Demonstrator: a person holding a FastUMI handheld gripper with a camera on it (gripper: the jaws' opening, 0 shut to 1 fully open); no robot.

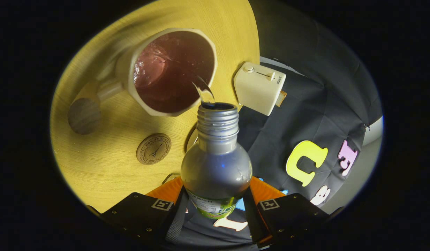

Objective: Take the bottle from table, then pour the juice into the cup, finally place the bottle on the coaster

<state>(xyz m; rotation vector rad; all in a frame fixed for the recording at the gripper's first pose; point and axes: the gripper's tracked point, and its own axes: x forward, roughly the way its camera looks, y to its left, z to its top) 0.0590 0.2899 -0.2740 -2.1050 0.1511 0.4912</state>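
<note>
Jaws (216, 205) gripping bottle (216, 167) (tilted), pouring into cup (169, 69)

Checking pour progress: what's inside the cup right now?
Dark reddish liquid fills part of the cup, with a thin stream entering from the bottle clamped in the gripper. The liquid hides the cup's bottom.

"SUPER" on the white box (259, 88) — coaster (153, 149) lettering too small

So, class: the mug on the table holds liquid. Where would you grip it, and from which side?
Grip the mug by its handle, coming from its coaster side. The handle juts clear of the full body, keeping it level. The fingers now clamp the bottle.
</note>
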